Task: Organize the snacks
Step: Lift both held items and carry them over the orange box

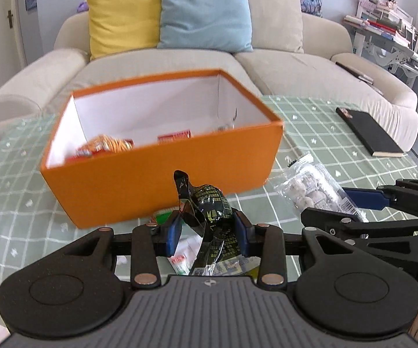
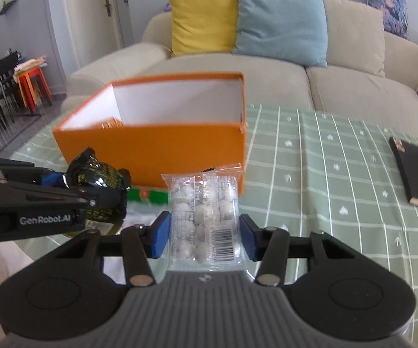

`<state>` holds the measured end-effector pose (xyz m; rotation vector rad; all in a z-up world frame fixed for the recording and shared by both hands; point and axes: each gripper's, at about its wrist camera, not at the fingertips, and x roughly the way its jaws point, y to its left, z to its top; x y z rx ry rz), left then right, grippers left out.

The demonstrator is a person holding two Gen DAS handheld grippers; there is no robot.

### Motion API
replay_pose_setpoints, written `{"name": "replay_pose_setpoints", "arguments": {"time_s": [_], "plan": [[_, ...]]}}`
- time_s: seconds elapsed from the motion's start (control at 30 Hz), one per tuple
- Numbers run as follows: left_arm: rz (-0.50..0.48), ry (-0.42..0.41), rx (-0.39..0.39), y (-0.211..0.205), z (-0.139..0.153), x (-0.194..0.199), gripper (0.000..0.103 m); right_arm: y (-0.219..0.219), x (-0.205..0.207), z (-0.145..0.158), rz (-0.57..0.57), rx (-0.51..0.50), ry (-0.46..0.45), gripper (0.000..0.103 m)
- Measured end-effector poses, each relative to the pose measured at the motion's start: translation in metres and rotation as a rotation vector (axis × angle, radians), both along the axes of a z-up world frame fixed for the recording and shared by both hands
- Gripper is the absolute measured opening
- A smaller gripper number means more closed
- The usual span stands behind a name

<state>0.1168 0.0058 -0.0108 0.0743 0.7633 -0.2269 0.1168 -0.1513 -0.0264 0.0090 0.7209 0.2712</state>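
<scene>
Both packets are up off the counter (image 2: 324, 156), just short of the orange box (image 1: 162, 168). The left gripper (image 1: 207, 229) is clenched on a black foil snack packet (image 1: 209, 203); the right gripper (image 2: 204, 235) grasps a clear bag of white candies (image 2: 206, 217). Next, I'd guess: carry each over the rim and release.

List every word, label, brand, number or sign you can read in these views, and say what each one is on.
"GenRobot.AI": white lettering on the side of the left gripper, seen from the right wrist.
Black snack packet: yellow print, too small to read.
Clear packet of white candies: barcode and fine print, unreadable.
Red-and-white wrapper under the left gripper: red lettering, blurred.
Snacks in the orange box: print blurred.
</scene>
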Motion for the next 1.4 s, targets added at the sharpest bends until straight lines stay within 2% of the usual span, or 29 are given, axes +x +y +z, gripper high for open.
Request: {"name": "replay_pose_setpoints", "arguments": {"time_s": [0.37,0.57,0.73,1.03,1.2,1.4], "plan": [[0.019,-0.104,0.011,0.011,0.057,0.022,0.043,0.013,0.021,0.064,0.043,0.022,-0.124,0.049],[0.017,-0.128,0.032,0.017,0.074,0.045,0.043,0.023,0.050,0.096,0.046,0.023,-0.185,0.049],[0.005,-0.112,0.041,0.023,0.078,0.072,0.043,0.034,0.084,0.107,0.033,0.023,-0.175,0.049],[0.035,-0.035,0.099,0.030,0.061,0.126,0.043,0.056,0.141,0.090,0.012,-0.041,-0.128,0.049],[0.080,0.021,0.141,0.040,0.043,0.154,0.043,0.065,0.172,0.069,0.007,-0.110,-0.076,0.049],[0.066,0.063,0.201,0.042,0.021,0.180,0.043,0.083,0.197,0.038,0.044,-0.203,-0.036,0.049]]}}
